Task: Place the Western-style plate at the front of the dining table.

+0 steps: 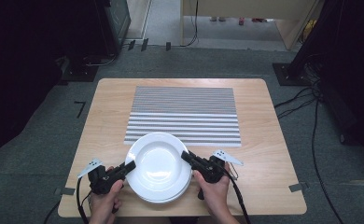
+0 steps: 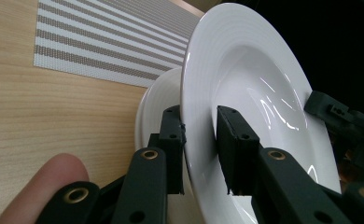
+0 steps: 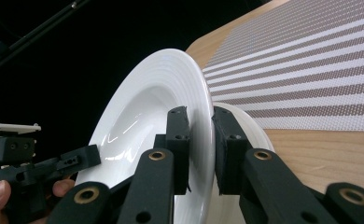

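Note:
A white deep plate [image 1: 159, 163] lies on top of a second white plate [image 1: 174, 198] near the table's front edge. My left gripper [image 1: 129, 166] is shut on the top plate's left rim, and my right gripper [image 1: 185, 156] is shut on its right rim. In the left gripper view the jaws [image 2: 201, 122] pinch the rim of the top plate [image 2: 250, 70], with the lower plate [image 2: 159, 102] behind it. The right gripper view has its jaws [image 3: 199, 114] clamped on the rim of the top plate [image 3: 143, 107], above the lower plate [image 3: 245, 126].
A grey striped placemat [image 1: 185, 112] covers the middle and far part of the wooden table [image 1: 105, 121], just beyond the plates. Grey carpet with cables and dark stands surrounds the table.

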The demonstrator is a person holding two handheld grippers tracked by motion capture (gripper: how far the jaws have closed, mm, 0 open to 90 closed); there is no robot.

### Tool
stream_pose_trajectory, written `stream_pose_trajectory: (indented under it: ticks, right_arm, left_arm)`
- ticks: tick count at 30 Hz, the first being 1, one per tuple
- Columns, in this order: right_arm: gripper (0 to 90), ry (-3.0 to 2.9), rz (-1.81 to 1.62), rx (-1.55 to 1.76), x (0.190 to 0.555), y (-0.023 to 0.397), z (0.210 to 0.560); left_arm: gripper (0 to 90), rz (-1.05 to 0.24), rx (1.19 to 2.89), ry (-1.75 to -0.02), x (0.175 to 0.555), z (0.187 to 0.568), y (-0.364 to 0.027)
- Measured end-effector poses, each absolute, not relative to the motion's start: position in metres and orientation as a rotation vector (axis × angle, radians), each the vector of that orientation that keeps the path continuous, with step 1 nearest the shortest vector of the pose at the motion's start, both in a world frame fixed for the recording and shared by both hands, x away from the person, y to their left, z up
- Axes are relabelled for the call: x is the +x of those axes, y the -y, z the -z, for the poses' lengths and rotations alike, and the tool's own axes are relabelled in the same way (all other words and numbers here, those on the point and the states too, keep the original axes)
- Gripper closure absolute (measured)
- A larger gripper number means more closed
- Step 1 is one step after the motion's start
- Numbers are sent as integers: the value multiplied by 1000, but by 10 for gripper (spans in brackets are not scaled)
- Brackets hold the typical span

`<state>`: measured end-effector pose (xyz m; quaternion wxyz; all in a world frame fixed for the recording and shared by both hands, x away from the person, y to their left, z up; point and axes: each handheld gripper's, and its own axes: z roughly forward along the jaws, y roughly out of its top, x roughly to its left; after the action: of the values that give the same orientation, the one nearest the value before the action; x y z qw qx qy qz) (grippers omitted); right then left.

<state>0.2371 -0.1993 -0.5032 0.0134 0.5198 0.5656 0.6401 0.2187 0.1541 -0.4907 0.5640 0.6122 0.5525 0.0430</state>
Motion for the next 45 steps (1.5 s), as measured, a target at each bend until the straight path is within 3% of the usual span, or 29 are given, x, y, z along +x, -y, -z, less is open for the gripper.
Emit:
stream_pose_trajectory:
  ticks: [21, 45]
  right_arm:
    - [813, -1734, -2037, 1614, 249, 210, 476]
    - [821, -1693, -2045, 1607, 287, 231, 445]
  left_arm:
    - [760, -64, 1411, -1243, 242, 466, -149]
    - [753, -56, 1474, -1193, 298, 435, -130]
